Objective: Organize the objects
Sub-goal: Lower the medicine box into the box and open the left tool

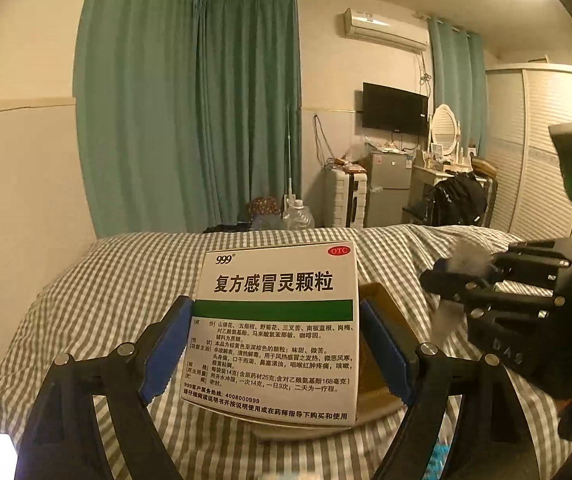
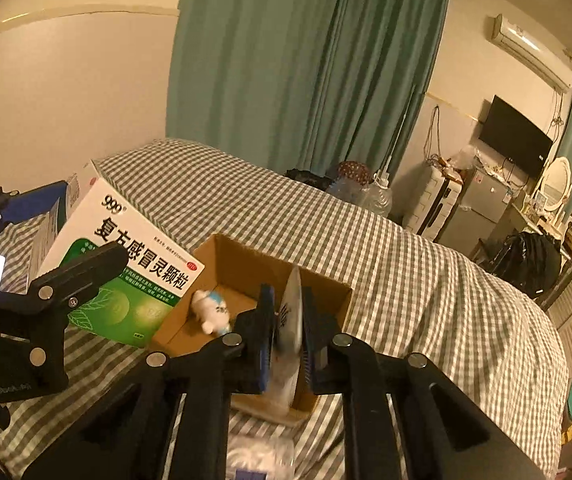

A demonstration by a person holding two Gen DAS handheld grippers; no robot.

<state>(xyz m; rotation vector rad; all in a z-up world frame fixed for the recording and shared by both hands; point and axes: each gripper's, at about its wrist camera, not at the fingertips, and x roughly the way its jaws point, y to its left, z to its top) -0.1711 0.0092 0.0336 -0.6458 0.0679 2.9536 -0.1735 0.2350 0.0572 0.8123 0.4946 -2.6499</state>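
We see a brown cardboard box [image 2: 246,276] open on the checked bed cover [image 2: 406,264]. Our left gripper [image 1: 274,344] squeezes a big white and green medicine box [image 1: 276,332] from both sides and holds it up just left of the cardboard box. Our right gripper [image 2: 288,340] is nearly closed on a thin shiny packet [image 2: 291,312], over the cardboard box. Only the right camera looks inside the cardboard box, where a small white toy [image 2: 212,310] lies on the bottom. Only the left camera shows the medicine box's back, full of small print.
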